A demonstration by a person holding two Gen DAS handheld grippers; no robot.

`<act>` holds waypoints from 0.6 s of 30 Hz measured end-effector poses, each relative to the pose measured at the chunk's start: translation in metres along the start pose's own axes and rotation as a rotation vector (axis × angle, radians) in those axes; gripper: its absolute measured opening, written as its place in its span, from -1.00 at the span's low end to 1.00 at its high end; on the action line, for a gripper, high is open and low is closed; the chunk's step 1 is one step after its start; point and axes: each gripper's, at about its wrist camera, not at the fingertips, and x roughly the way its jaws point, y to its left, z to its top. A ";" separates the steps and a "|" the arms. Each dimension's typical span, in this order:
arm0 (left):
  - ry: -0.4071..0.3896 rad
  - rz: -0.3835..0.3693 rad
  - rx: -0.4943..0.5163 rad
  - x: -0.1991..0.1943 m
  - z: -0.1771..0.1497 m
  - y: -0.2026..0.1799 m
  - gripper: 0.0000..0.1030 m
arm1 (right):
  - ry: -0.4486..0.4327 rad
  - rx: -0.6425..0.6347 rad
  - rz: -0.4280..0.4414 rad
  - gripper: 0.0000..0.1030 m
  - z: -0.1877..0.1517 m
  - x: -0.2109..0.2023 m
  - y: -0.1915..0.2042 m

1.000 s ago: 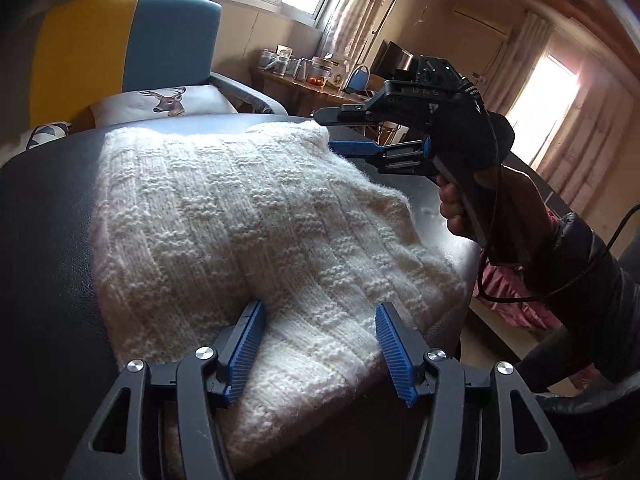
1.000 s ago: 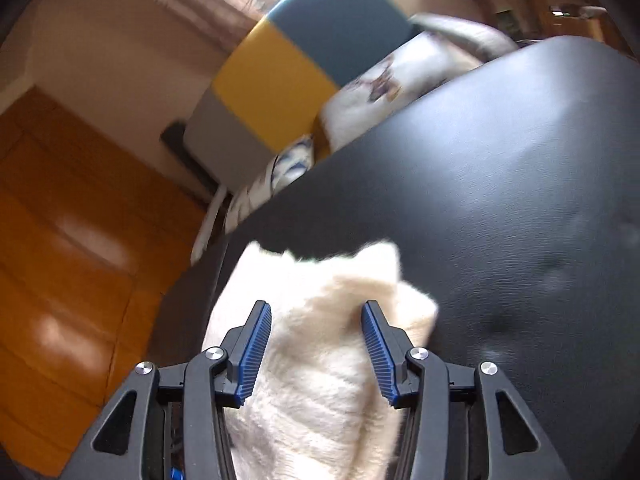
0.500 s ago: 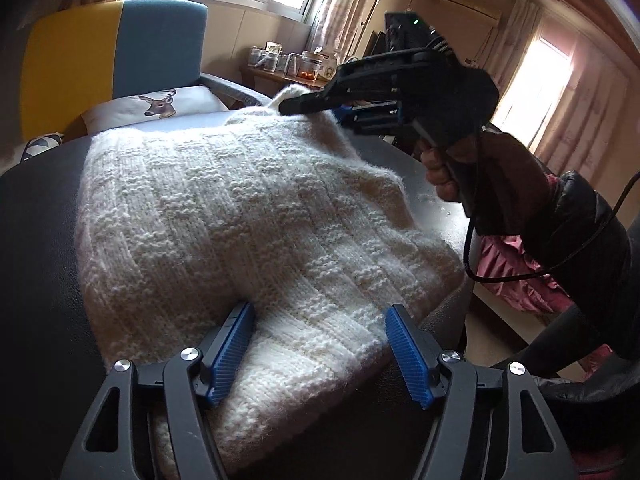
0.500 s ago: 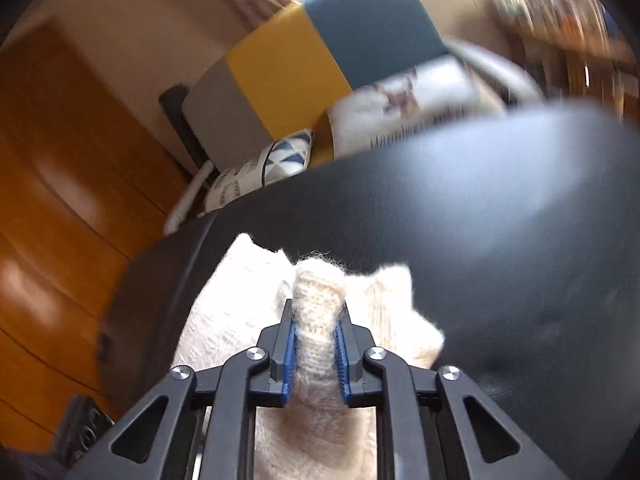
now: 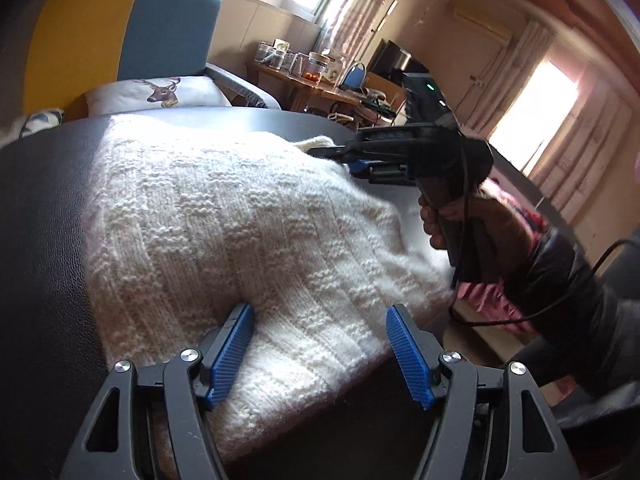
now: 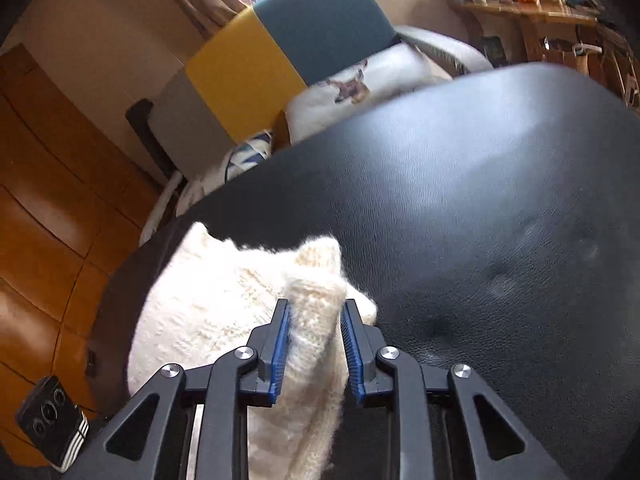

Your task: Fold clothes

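A cream knitted sweater (image 5: pixel 224 224) lies folded on a black leather table (image 5: pixel 36 208). My left gripper (image 5: pixel 320 344) is open, its blue pads either side of the sweater's near edge, low over the fabric. My right gripper (image 6: pixel 315 340) is shut on a bunched fold of the sweater (image 6: pixel 308 320) at its far corner. The right gripper also shows in the left wrist view (image 5: pixel 340 156), held by a hand at the sweater's far right corner, close to the table.
A yellow and blue chair (image 5: pixel 120 32) with a deer-print cushion (image 5: pixel 160 90) stands behind the table. A cluttered wooden desk (image 5: pixel 320 80) is at the back. Bare black tabletop (image 6: pixel 500 220) stretches right of the sweater. A small black camera device (image 6: pixel 50 420) lies at lower left.
My right gripper closed on the sweater's corner, lifted it, and has now lowered it back toward the table. My left gripper stayed open at the near edge.
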 end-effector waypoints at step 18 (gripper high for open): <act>0.039 0.083 0.047 0.004 -0.019 0.007 0.36 | 0.238 -0.383 0.035 -0.66 -0.112 -0.010 0.066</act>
